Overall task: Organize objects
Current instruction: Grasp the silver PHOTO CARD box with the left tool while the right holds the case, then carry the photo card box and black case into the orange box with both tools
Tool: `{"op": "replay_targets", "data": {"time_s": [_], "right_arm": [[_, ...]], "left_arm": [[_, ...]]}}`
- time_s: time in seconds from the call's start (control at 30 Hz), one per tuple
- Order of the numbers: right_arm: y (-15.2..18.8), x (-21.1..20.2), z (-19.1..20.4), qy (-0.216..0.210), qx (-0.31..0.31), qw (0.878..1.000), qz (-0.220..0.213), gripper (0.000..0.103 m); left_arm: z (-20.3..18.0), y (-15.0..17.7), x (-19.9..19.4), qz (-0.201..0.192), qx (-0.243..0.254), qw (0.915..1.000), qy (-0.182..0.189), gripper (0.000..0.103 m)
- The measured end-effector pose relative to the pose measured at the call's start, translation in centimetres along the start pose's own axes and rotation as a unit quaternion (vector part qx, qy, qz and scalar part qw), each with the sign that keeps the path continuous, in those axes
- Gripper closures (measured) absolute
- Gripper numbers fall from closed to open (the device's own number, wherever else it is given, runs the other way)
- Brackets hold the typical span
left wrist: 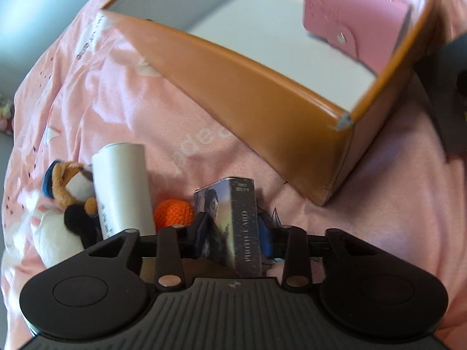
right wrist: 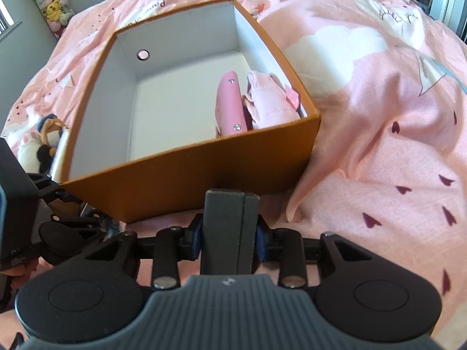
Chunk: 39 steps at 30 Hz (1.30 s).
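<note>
Inside one orange box [right wrist: 186, 163]: one pink wallet [right wrist: 230, 108], one pink pouch [right wrist: 268, 102].

An orange box [right wrist: 186, 172] sits open on the pink bedspread [right wrist: 379, 116], its left floor bare, a pink wallet [right wrist: 230, 105] and pink pouch [right wrist: 268, 102] crowding its right side, plush toys [left wrist: 67, 204] and a white can [left wrist: 122, 186] clustered outside its left wall.

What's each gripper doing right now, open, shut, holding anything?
Left gripper: shut on the photo card box, box standing between its fingers.
Right gripper: shut, pads pressed together, holding nothing.
</note>
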State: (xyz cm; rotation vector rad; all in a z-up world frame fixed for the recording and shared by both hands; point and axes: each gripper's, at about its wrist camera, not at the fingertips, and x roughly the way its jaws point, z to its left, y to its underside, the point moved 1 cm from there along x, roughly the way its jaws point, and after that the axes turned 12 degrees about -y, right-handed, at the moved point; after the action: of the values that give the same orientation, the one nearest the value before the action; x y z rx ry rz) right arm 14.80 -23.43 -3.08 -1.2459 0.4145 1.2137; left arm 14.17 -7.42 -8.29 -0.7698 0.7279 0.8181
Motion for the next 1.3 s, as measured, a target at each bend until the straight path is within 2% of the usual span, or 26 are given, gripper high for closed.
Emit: {"op": "replay_targets", "data": {"time_s": [0.1, 0.17, 0.3, 0.4, 0.57, 0.67, 0.77, 0.87, 0.93, 1.0, 1.17, 1.3], "right_arm": [[-0.2, -1.2, 0.1, -0.005, -0.001, 1.0, -0.009, 0.066], [-0.3, -1.9, 0.1, -0.013, -0.001, 1.0, -0.012, 0.066], [-0.9, -3.6, 0.2, -0.023, -0.004, 1.0, -0.021, 0.067], [-1.2, -5.6, 0.5, -0.029, -0.019, 0.999, -0.034, 0.067], [-3.2, -8.4, 1.5, -0.046, -0.052, 0.995, -0.066, 0.067], [-5.2, -9.3, 1.8, -0.073, -0.06, 0.992, -0.082, 0.067], [-7.6, -9.3, 1.7, -0.118, -0.045, 0.988, -0.084, 0.067], [-9.6, -8.4, 2.2, -0.129, -0.06, 0.987, -0.079, 0.067], [-10.7, -6.8, 2.3, -0.118, -0.065, 0.989, -0.063, 0.067], [-11.5, -4.6, 2.0, -0.121, -0.065, 0.99, -0.032, 0.067], [-11.9, 1.2, 0.6, -0.113, -0.061, 0.991, 0.042, 0.067], [-11.7, 4.0, 0.7, -0.106, -0.082, 0.987, 0.093, 0.067]], "left_arm": [[2.6, 0.8, -1.0, -0.003, -0.056, 0.9982, 0.022, 0.074], [4.5, 1.4, -1.6, -0.004, -0.101, 0.9938, 0.047, 0.077], [8.0, 2.2, -3.2, -0.003, -0.186, 0.9764, 0.11, 0.078], [9.7, 2.5, -5.3, -0.019, -0.227, 0.9635, 0.141, 0.078], [12.4, 2.0, -9.4, -0.062, -0.269, 0.9455, 0.173, 0.078], [13.9, 0.7, -11.4, -0.09, -0.295, 0.9309, 0.196, 0.078], [15.0, -1.1, -13.2, -0.123, -0.303, 0.9205, 0.214, 0.078], [14.9, -3.4, -13.7, -0.138, -0.299, 0.9116, 0.246, 0.078], [14.2, -5.1, -13.0, -0.128, -0.29, 0.9109, 0.264, 0.078], [12.9, -6.6, -11.7, -0.103, -0.283, 0.9137, 0.273, 0.078], [9.6, -9.2, -8.1, -0.037, -0.253, 0.9295, 0.265, 0.078], [8.4, -10.2, -6.4, -0.004, -0.246, 0.9306, 0.271, 0.078]]}}
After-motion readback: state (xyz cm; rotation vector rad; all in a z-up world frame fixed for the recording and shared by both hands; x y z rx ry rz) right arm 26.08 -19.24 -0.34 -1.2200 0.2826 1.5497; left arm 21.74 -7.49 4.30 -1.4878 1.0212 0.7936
